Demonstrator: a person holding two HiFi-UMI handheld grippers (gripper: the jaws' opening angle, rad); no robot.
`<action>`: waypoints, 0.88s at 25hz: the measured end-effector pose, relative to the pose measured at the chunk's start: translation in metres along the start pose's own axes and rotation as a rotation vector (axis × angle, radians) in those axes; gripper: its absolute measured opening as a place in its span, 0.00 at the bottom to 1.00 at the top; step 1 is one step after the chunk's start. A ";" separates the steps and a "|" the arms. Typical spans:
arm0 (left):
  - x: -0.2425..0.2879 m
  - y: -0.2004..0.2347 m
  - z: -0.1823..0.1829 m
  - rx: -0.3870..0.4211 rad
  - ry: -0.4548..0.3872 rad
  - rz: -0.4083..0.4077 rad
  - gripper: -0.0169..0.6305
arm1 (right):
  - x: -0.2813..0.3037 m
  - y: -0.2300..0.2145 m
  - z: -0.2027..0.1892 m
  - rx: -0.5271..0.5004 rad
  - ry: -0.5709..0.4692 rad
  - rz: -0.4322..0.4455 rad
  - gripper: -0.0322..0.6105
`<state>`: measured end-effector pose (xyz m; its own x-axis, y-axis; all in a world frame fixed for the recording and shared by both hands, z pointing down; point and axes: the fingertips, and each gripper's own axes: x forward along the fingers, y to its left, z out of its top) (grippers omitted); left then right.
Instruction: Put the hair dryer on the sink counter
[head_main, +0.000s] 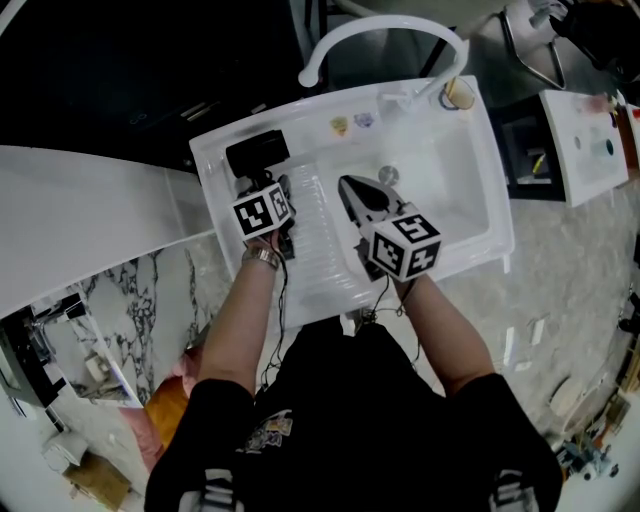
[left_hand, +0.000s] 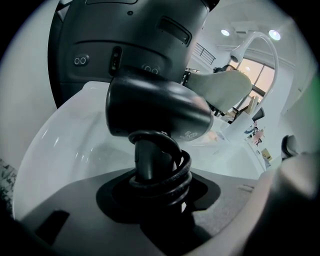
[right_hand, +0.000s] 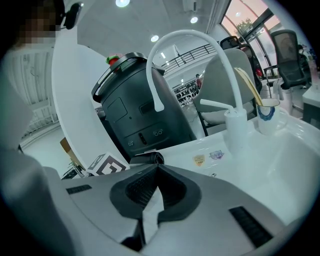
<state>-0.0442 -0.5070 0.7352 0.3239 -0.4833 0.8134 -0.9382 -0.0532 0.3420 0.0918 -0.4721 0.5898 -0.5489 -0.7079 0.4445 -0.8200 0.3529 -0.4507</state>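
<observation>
The black hair dryer (head_main: 258, 153) is over the back left corner of the white sink counter (head_main: 305, 118); I cannot tell whether it rests on it. My left gripper (head_main: 264, 188) is shut on its handle. In the left gripper view the dryer (left_hand: 157, 107) stands with its body up, and the black cord (left_hand: 172, 175) is coiled round the handle between the jaws of the left gripper (left_hand: 155, 182). My right gripper (head_main: 355, 192) hangs over the ribbed drainboard (head_main: 322, 250), shut and holding nothing. The right gripper (right_hand: 157, 168) shows the dryer (right_hand: 147, 158) just beyond its tips.
A tall white curved faucet (head_main: 380, 30) rises at the back of the basin (head_main: 450, 185). A cup with sticks (head_main: 458, 93) stands at the back right corner. Two small stickers (head_main: 350, 123) lie on the back ledge. A dark machine (right_hand: 135, 105) stands behind the counter.
</observation>
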 end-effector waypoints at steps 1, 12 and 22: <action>0.000 0.000 0.000 0.002 -0.003 0.004 0.36 | 0.000 0.000 0.000 0.000 0.000 0.001 0.05; -0.020 -0.002 0.010 -0.026 -0.098 0.007 0.39 | -0.013 0.008 0.000 -0.011 -0.004 0.023 0.05; -0.077 -0.003 0.030 0.052 -0.270 0.079 0.39 | -0.039 0.025 0.000 -0.036 -0.021 0.055 0.05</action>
<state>-0.0700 -0.4958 0.6580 0.2120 -0.7026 0.6793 -0.9665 -0.0477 0.2523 0.0933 -0.4354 0.5614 -0.5901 -0.6993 0.4034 -0.7941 0.4128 -0.4460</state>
